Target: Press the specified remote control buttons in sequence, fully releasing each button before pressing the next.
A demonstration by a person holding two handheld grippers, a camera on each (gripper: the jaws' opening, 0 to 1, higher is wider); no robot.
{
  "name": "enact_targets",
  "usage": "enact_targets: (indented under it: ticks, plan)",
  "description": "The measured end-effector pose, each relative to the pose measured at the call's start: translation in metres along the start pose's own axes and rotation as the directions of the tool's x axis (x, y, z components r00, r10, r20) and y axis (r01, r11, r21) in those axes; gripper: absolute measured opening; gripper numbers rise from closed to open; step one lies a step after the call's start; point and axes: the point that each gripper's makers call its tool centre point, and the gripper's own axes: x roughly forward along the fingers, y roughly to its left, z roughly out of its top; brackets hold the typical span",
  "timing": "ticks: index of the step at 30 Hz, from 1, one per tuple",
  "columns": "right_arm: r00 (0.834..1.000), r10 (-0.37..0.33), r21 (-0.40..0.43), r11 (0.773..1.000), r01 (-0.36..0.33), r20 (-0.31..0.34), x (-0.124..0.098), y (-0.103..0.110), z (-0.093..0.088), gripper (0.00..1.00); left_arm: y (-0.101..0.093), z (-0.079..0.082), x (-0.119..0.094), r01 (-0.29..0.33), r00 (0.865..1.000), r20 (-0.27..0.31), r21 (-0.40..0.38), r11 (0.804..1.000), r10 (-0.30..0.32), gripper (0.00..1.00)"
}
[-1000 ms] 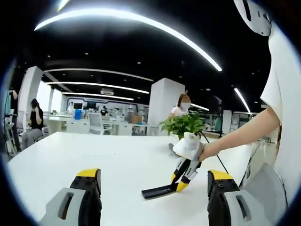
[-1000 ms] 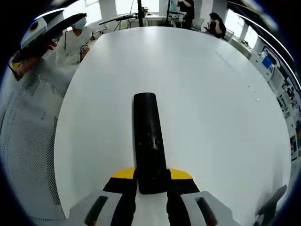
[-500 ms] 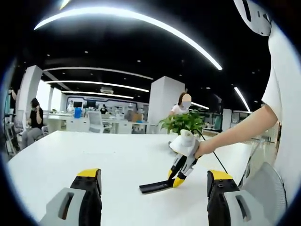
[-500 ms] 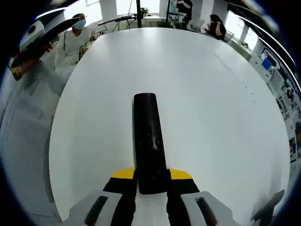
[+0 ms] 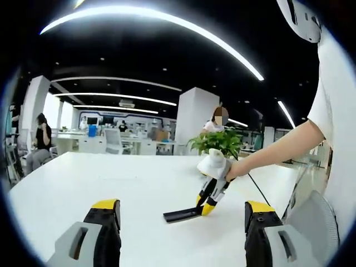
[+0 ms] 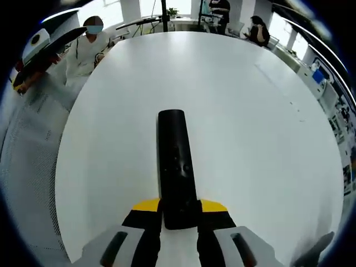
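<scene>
A long black remote control (image 6: 175, 164) sticks out forward from between my right gripper's jaws, and my right gripper (image 6: 179, 210) is shut on its near end, holding it above the white table (image 6: 250, 128). In the left gripper view the same remote (image 5: 181, 214) hangs just over the white table (image 5: 83, 183), held by the right gripper (image 5: 207, 204) in a person's hand. My left gripper (image 5: 181, 219) stands open, its jaws wide apart with nothing between them, nearer than the remote.
A potted green plant (image 5: 214, 144) stands behind the hand at the table's far side. A mesh chair (image 5: 317, 217) is at the right. A mesh chair back (image 6: 28, 150) lies left of the table. People sit at desks farther off.
The right gripper with the remote has drifted left and slightly farther across the table in the left gripper view. The grip on the remote is unchanged.
</scene>
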Motion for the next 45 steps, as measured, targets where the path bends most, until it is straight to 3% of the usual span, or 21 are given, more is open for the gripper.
enact_targets:
  ticks: [14, 18, 21, 25, 27, 29, 32, 38, 41, 43, 44, 45]
  plan:
    - [1.0, -0.008, 0.002, 1.0, 0.008, 0.0, 0.001, -0.02, 0.003, 0.22, 0.0, -0.004, 0.001, 0.002, 1.0, -0.023, -0.004, 1.0, -0.002, 0.96]
    - [1.0, -0.011, 0.021, 1.0, 0.011, 0.024, 0.001, -0.022, 0.005, 0.22, 0.0, -0.006, 0.002, 0.001, 1.0, -0.029, -0.003, 1.0, -0.001, 0.96]
    - [0.997, -0.022, 0.093, 0.996, 0.016, 0.068, 0.0, -0.021, 0.006, 0.23, 0.002, -0.005, 0.002, -0.006, 1.0, -0.025, -0.007, 1.0, 0.006, 0.96]
    - [0.988, -0.056, 0.231, 0.973, 0.022, 0.145, 0.001, -0.021, 0.013, 0.44, 0.005, -0.004, 0.001, -0.018, 1.0, -0.016, -0.022, 1.0, 0.017, 0.96]
    - [0.972, -0.072, 0.285, 0.959, 0.005, 0.224, -0.002, -0.019, 0.02, 0.45, 0.007, -0.004, 0.0, -0.025, 1.0, -0.016, -0.027, 0.999, 0.024, 0.96]
    - [0.962, -0.092, 0.306, 0.952, 0.009, 0.259, -0.005, -0.018, 0.022, 0.48, 0.008, -0.004, 0.0, -0.029, 0.999, -0.015, -0.03, 0.999, 0.028, 0.96]
    - [0.924, -0.201, 0.386, 0.92, 0.064, 0.326, -0.016, -0.019, 0.024, 0.62, 0.008, -0.004, 0.0, -0.031, 0.999, -0.015, -0.034, 0.999, 0.031, 0.96]
    - [0.823, -0.384, 0.523, 0.843, 0.127, 0.418, -0.05, -0.022, 0.021, 0.86, 0.008, -0.003, -0.001, -0.03, 1.0, -0.008, -0.036, 0.999, 0.03, 0.96]
    - [0.757, -0.478, 0.588, 0.794, 0.155, 0.445, -0.071, -0.019, 0.017, 0.95, 0.009, -0.001, -0.001, -0.033, 0.999, 0.001, -0.041, 0.999, 0.033, 0.96]
    - [0.729, -0.507, 0.616, 0.773, 0.149, 0.46, -0.081, -0.015, 0.016, 0.99, 0.01, 0.0, -0.002, -0.036, 0.999, 0.005, -0.041, 0.999, 0.036, 0.96]
    - [0.73, -0.508, 0.621, 0.77, 0.147, 0.458, -0.084, -0.01, 0.014, 0.99, 0.01, 0.001, -0.002, -0.036, 0.999, 0.008, -0.041, 0.999, 0.036, 0.96]
    - [0.713, -0.525, 0.634, 0.76, 0.146, 0.465, -0.09, -0.007, 0.013, 0.99, 0.009, 0.001, -0.002, -0.034, 0.999, 0.011, -0.041, 0.999, 0.034, 0.96]
